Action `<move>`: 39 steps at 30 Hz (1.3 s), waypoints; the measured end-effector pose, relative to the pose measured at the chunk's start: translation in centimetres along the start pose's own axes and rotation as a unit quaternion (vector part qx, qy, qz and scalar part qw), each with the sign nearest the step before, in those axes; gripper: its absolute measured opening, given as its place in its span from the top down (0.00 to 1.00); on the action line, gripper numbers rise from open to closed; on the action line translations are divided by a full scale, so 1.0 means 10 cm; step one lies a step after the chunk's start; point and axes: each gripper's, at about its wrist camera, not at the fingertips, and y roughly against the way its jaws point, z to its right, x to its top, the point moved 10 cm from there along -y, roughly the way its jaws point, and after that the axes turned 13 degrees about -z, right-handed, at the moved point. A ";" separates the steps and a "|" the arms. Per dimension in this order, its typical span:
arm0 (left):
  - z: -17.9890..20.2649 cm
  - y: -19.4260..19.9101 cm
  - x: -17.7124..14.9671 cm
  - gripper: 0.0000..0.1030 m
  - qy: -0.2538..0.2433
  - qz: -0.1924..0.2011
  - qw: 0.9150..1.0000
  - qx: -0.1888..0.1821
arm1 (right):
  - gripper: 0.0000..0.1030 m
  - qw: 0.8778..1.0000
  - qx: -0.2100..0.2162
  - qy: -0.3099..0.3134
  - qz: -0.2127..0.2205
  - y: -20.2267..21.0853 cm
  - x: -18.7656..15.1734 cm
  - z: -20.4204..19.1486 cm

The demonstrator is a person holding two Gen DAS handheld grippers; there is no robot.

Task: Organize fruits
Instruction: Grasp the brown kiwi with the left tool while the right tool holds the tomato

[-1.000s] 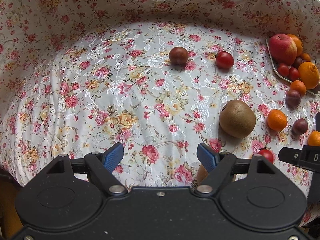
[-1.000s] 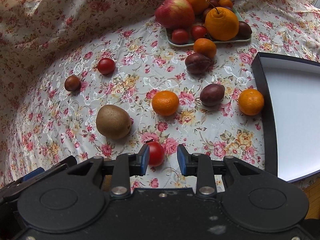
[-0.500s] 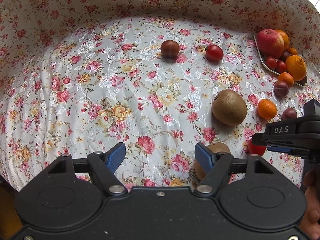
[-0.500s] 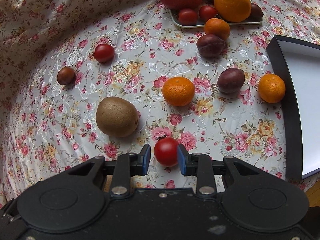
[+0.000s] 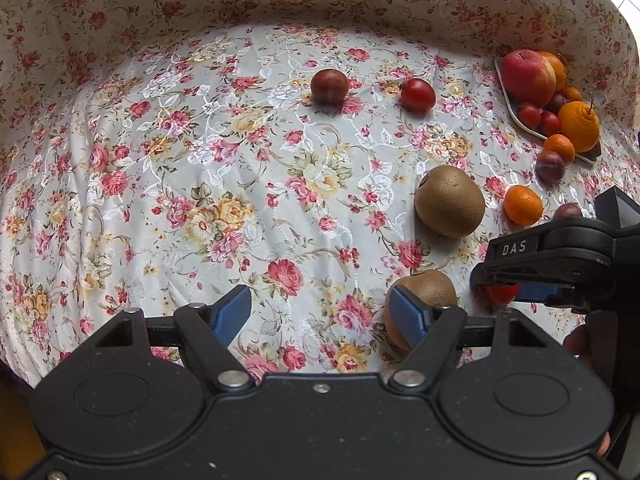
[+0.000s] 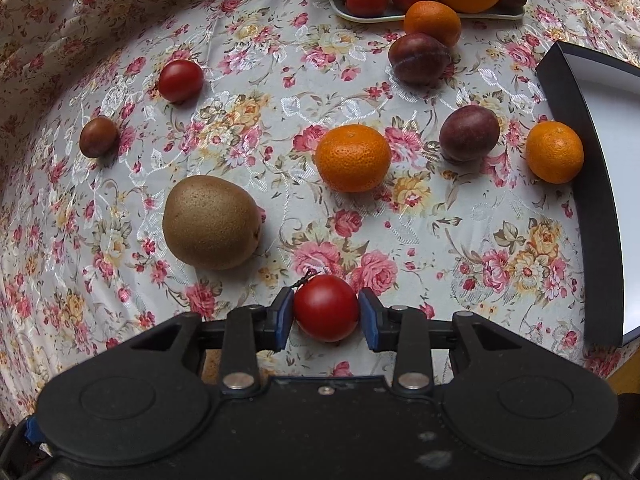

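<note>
A red tomato [image 6: 326,306] lies on the floral cloth between the blue pads of my right gripper [image 6: 326,316]. Its jaws are opening and flank the tomato closely on both sides without squeezing it. In the left wrist view that gripper shows from the side at the right edge, with the same tomato [image 5: 500,294] under it. My left gripper [image 5: 320,314] hangs open above the cloth with nothing between its fingers. A brown kiwi [image 5: 428,288] sits just behind its right finger. A second kiwi [image 6: 212,228] rests to the left of the right gripper.
Loose fruit on the cloth: two tangerines [image 6: 354,158] [image 6: 554,152], two plums [image 6: 470,134] [image 6: 420,58], another tomato [image 6: 180,81] and a small dark fruit [image 6: 98,136]. A plate [image 6: 352,16] piled with fruit stands at the back. A black box [image 6: 580,160] with a white inside lies at right.
My right gripper has come down over the tomato, which now sits between its pads, and its jaws have widened. My left gripper's jaws have narrowed slightly; its view tilted a little.
</note>
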 end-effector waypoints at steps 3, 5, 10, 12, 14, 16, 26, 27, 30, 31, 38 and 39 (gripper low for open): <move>0.04 0.00 -0.02 0.26 -0.007 -0.003 1.000 -0.009 | 0.63 1.000 -0.010 0.004 0.009 0.00 0.00 -0.02; 0.07 0.01 -0.03 0.26 -0.012 -0.003 1.000 -0.013 | 0.63 1.000 -0.016 0.008 0.014 -0.02 -0.01 -0.04; 0.12 0.04 -0.03 0.26 -0.020 -0.001 0.999 -0.025 | 0.63 1.000 -0.014 0.001 0.021 -0.02 -0.04 -0.06; 0.13 0.04 -0.04 0.26 -0.021 -0.003 0.999 -0.031 | 0.63 1.000 -0.012 0.006 0.015 -0.02 -0.04 -0.06; 0.15 0.04 -0.04 0.26 -0.020 -0.005 0.999 -0.041 | 0.64 1.000 -0.006 0.009 0.009 -0.01 -0.03 -0.05; 0.18 0.04 -0.05 0.26 -0.020 -0.008 0.998 -0.051 | 0.64 1.000 0.002 0.005 0.001 -0.01 -0.02 -0.03; 0.42 0.06 -0.09 0.25 -0.044 -0.001 0.997 -0.056 | 0.66 0.998 0.047 -0.043 -0.006 0.13 -0.03 0.15; 0.45 0.03 -0.09 0.25 -0.044 -0.003 0.998 -0.054 | 0.66 0.998 0.045 -0.048 0.000 0.18 -0.02 0.19; 0.50 -0.05 -0.09 0.25 -0.044 -0.008 0.998 -0.037 | 0.66 0.997 0.042 -0.061 0.013 0.29 -0.01 0.26; 0.51 -0.08 -0.09 0.25 -0.046 -0.011 0.998 -0.030 | 0.66 0.997 0.042 -0.064 0.016 0.33 -0.01 0.28; 0.55 -0.33 -0.12 0.25 -0.036 -0.037 0.999 -0.005 | 0.66 0.995 0.062 -0.067 0.040 0.62 -0.04 0.36; 0.57 -0.35 -0.12 0.25 -0.033 -0.041 0.999 -0.009 | 0.66 0.995 0.060 -0.067 0.042 0.62 -0.04 0.38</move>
